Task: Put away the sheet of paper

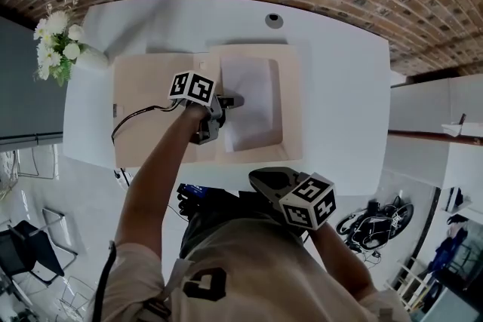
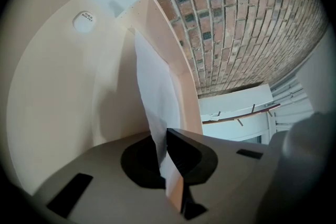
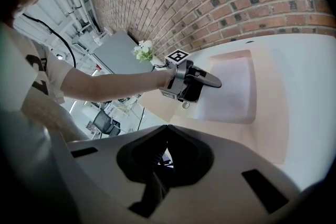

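The left hand-held gripper [image 2: 168, 165] is clamped on the edge of the thin white sheet of paper [image 1: 253, 98] and holds it over the right half of the open pale beige case [image 1: 293, 87], I think to lay it inside. The right hand-held gripper [image 3: 167, 134] waits near the person's body, jaws together on nothing.

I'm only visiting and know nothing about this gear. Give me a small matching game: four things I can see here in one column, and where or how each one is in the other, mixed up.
Things
1. sheet of paper
2. left gripper
3. right gripper
4. white flowers

Place or state
A. at a far corner of the table
B. shut on nothing, held back near the person's body
C. white, over the beige tray
D. shut on an edge of the sheet

Pairs: 1-C, 2-D, 3-B, 4-A
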The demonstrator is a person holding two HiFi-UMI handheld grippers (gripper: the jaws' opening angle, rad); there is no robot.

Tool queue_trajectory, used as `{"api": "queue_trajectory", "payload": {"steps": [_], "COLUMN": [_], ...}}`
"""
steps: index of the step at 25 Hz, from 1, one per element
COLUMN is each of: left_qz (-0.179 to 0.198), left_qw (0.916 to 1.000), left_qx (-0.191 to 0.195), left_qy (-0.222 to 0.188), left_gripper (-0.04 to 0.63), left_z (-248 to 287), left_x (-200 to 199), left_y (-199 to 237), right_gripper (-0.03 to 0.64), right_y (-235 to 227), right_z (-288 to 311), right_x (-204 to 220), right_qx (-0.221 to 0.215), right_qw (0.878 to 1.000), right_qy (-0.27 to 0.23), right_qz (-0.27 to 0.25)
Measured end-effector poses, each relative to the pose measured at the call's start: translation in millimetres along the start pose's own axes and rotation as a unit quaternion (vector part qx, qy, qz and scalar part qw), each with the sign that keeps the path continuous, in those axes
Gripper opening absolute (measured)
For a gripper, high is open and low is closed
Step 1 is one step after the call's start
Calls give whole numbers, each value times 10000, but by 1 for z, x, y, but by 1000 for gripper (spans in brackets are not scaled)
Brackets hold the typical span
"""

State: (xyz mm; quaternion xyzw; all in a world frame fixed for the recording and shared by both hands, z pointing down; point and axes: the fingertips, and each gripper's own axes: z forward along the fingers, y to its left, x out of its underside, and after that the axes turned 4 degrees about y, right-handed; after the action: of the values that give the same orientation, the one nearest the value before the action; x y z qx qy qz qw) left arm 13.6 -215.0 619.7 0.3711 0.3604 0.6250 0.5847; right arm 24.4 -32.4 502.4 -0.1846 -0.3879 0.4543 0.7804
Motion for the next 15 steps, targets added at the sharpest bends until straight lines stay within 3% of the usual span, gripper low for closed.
{"api": "queue_trajectory", "payload": {"steps": [15], "left_qz": [3], "left_qw": [10000], "left_qx": [2], "left_qy": [-13], "left_gripper": [15], "left_z": [-1], "left_x": [0], "left_y": [1], "right_gripper": [23], "right_y": [1], "right_z": [-1], "right_x": [3], "right_qx": [68], "right_qw": [9999], "right_qy": [66], "right_qz": [-57]}}
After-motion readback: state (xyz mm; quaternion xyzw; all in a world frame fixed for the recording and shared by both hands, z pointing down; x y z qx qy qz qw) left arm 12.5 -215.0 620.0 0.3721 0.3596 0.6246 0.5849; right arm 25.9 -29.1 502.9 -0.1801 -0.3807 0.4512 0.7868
